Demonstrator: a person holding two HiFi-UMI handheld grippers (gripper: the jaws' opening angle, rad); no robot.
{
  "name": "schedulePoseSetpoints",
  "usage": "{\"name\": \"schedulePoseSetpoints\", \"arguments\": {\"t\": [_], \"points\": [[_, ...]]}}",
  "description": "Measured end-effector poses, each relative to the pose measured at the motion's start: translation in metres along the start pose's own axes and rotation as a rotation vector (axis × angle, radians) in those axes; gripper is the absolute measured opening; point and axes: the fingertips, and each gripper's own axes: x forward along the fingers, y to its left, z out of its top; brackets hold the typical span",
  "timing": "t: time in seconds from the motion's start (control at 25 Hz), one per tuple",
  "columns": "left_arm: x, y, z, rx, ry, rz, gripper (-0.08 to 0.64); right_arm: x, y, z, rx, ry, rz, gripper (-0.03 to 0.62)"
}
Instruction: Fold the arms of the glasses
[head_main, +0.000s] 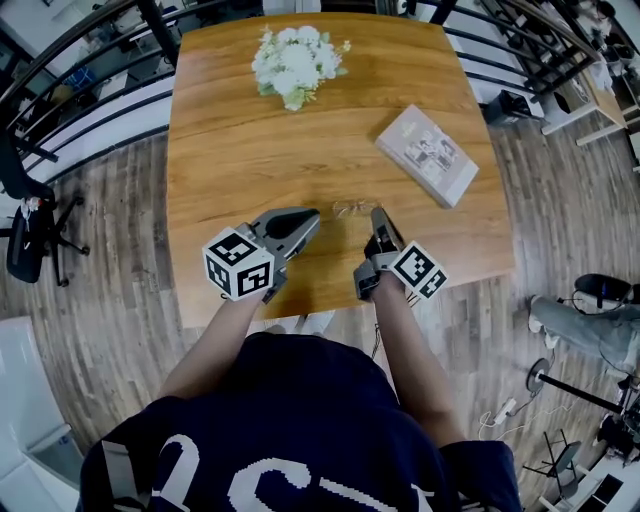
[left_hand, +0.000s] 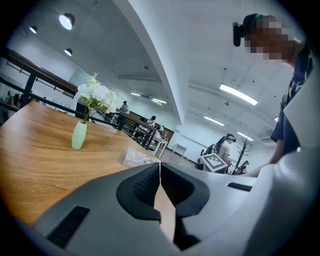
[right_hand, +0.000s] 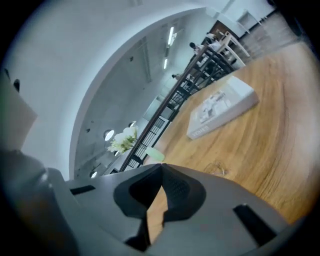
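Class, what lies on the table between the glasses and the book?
Only bare tabletop separates the glasses from the book, as the head view shows.

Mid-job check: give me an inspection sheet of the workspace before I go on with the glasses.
Surface: wooden table, bare wood near the tools.
Job's things: glasses lying on the table between the tool tips; arms too small to judge.
Clutter: white flowers in a vase; book.
Grippers: left tool shut, empty; right tool shut, empty.
Cables: white lead on the floor at right.
Surroundings: railing, office chair.
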Motion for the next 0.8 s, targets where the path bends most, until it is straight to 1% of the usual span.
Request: {"name": "schedulePoseSetpoints", "arguments": {"t": [0.08,0.12,0.2,0.32,0.4,0.48,0.56,0.64,0.72,0.8], "points": [[0.001,-0.002,0.015,0.005,-0.029,0.004,0.020,-0.009,0.024,0.010,-0.081,-0.011,0.041,0.025],[0.001,-0.004,0.024,0.022,-0.044,0.008,0.020,-0.014,0.037,0.015,-0.133,-0.019,0.061,0.025],[0.001,-0.008,0.041,0.093,-0.062,0.034,0.020,-0.023,0.062,0.024,-0.279,-0.041,0.089,0.025],[-0.002,-0.016,0.066,0.211,-0.094,0.086,0.020,-0.040,0.093,0.038,-0.513,-0.088,0.095,0.025],[-0.009,-0.021,0.081,0.290,-0.125,0.124,0.020,-0.051,0.109,0.045,-0.631,-0.114,0.090,0.025],[-0.017,-0.025,0.095,0.370,-0.152,0.167,0.020,-0.061,0.123,0.052,-0.727,-0.142,0.086,0.025],[-0.027,-0.028,0.107,0.415,-0.181,0.202,0.020,-0.070,0.136,0.058,-0.806,-0.174,0.083,0.025],[-0.036,-0.031,0.117,0.426,-0.216,0.222,0.020,-0.079,0.147,0.063,-0.868,-0.204,0.082,0.025],[-0.044,-0.033,0.125,0.433,-0.248,0.238,0.020,-0.087,0.158,0.067,-0.910,-0.232,0.088,0.025],[-0.050,-0.033,0.130,0.441,-0.270,0.252,0.020,-0.093,0.167,0.072,-0.926,-0.258,0.099,0.025]]}}
